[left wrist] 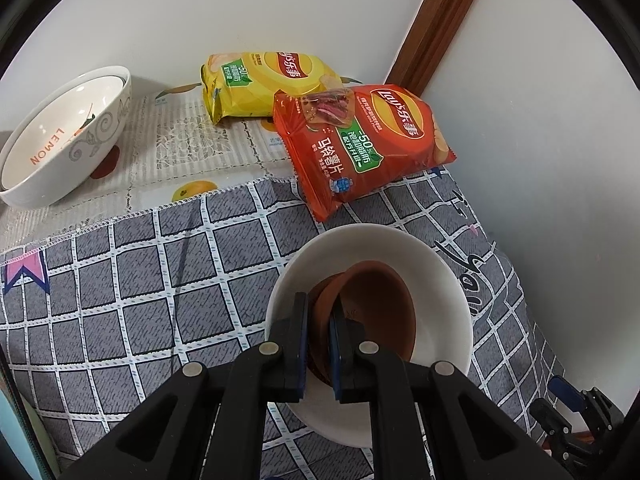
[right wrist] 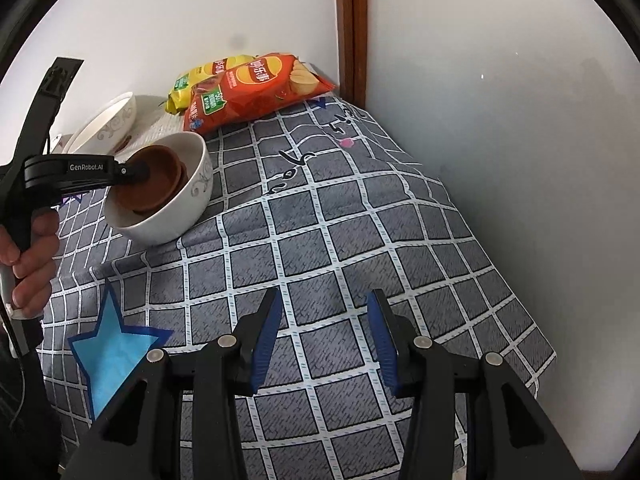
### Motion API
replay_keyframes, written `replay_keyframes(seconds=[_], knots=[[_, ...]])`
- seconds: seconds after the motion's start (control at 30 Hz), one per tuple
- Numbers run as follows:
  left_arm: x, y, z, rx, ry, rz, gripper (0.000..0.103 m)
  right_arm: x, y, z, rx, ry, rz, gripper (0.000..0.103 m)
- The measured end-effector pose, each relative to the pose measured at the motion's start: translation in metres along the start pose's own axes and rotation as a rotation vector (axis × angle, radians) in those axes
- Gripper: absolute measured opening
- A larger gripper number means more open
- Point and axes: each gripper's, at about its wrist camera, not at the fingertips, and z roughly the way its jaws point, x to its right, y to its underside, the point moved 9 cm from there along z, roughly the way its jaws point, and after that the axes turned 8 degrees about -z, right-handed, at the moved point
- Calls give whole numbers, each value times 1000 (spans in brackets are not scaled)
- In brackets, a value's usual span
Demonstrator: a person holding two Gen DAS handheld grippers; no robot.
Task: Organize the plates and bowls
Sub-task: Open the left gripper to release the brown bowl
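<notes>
Brown bowls (left wrist: 372, 304) inside white bowl's (left wrist: 448, 280) rim

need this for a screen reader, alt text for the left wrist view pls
The left gripper is shut on the rim of a brown bowl tilted inside a white bowl on a grey checked cloth. Behind lie red and yellow crisp bags, with a LEMON bowl at far left.
</notes>
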Motion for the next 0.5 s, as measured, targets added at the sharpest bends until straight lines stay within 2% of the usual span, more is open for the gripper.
replay_keyframes(seconds=[0.5], knots=[[7, 1, 2, -6, 0, 34, 9, -2, 1, -3, 2, -18, 9, 44]])
